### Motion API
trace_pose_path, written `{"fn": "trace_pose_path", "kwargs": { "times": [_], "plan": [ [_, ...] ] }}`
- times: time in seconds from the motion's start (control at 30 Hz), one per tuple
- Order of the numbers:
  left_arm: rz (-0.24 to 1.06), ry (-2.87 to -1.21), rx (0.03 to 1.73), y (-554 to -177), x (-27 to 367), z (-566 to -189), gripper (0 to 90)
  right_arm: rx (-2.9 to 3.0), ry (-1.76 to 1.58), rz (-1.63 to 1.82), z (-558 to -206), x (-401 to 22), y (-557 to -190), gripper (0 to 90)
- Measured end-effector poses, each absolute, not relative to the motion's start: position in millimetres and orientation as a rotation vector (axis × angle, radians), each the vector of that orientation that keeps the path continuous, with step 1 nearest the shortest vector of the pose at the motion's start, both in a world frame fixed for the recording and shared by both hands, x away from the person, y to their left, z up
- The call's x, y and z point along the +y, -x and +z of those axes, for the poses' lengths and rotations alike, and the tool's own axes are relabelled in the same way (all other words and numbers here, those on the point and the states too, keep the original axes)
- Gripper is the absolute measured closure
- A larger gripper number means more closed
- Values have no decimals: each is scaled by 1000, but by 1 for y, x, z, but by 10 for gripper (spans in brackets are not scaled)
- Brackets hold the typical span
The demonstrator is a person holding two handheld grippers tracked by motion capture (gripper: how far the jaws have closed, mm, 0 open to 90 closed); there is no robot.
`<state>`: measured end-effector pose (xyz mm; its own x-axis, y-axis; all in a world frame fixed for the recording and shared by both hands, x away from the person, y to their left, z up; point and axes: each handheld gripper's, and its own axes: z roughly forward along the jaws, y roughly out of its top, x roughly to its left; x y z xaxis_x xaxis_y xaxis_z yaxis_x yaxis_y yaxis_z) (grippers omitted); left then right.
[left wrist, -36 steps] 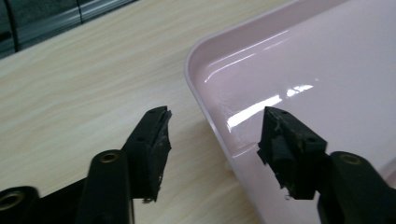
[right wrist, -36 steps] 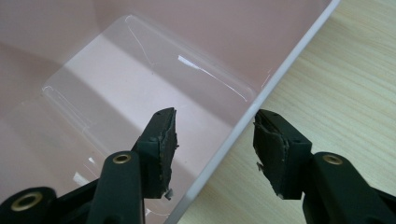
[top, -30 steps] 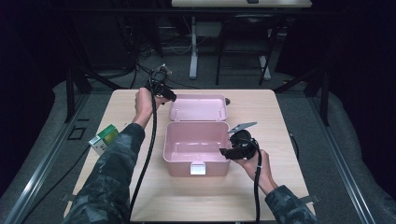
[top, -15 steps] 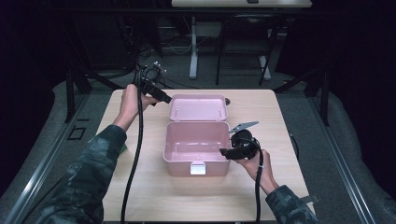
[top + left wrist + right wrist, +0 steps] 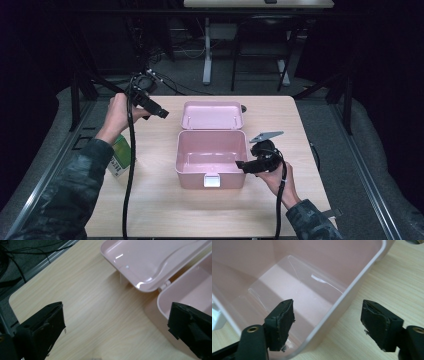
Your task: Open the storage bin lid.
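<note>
A pink plastic box (image 5: 192,179) stands open mid-table, its lid (image 5: 212,115) laid back flat behind it. My left gripper (image 5: 162,114) hangs in the air left of the lid, apart from it; its jaws have just been opening and stand wide with nothing between them (image 5: 116,322). The lid (image 5: 150,260) and box body (image 5: 190,290) lie ahead of it to the right. My right gripper (image 5: 240,165) is at the box's right wall. Its jaws have just been opening and straddle that wall (image 5: 324,260) without pressing it (image 5: 328,320).
A green and white carton (image 5: 120,157) lies near the table's left edge, under my left forearm. The wooden table (image 5: 280,120) has bare room to the right and front of the box. A black cable trails from each gripper.
My left hand has drawn away from the lid's left corner, moving left and upward. The right hand has stayed by the box's right wall.
</note>
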<state>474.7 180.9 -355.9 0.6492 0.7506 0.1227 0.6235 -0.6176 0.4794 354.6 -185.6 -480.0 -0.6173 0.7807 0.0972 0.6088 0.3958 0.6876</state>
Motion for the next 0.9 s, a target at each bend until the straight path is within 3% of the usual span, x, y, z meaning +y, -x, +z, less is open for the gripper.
{"fn": "trace_pose_path", "kwargs": {
  "times": [0.47, 0.67, 0.9],
  "plan": [
    [412, -2537, 1050, -448, 204, -348, 3, 2285, -1228, 1143, -466, -236, -321, 73],
    [417, -2570, 1032, -439, 211, -349, 3, 2230, -1300, 1097, -473, -267, -311, 37],
    [416, -2572, 1052, -432, 225, -345, 3, 2237, -1340, 999, -492, -276, -307, 29]
  ]
}}
